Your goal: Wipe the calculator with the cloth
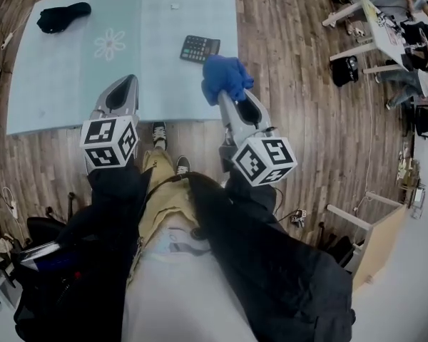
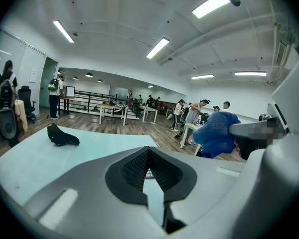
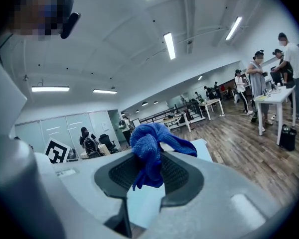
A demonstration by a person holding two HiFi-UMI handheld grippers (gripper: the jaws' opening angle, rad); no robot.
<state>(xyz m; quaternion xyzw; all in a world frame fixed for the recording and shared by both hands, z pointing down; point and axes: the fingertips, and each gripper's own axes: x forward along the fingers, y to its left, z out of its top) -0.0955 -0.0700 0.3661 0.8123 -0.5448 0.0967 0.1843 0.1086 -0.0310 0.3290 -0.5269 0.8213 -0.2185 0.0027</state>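
The right gripper (image 1: pixel 229 97) is pinching the blue cloth (image 1: pixel 225 77) in its fingers; the left gripper (image 1: pixel 123 84) is hanging closed, empty. Best move: pressing the cloth flat onto the calculator (image 1: pixel 200 48).

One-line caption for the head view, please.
Right gripper holds the blue cloth near the calculator on the pale table; left gripper shut, empty.

Illegibly small key labels on the calculator (image 1: pixel 200 48), far edge of the table (image 1: pixel 50 98) beyond the frame's top
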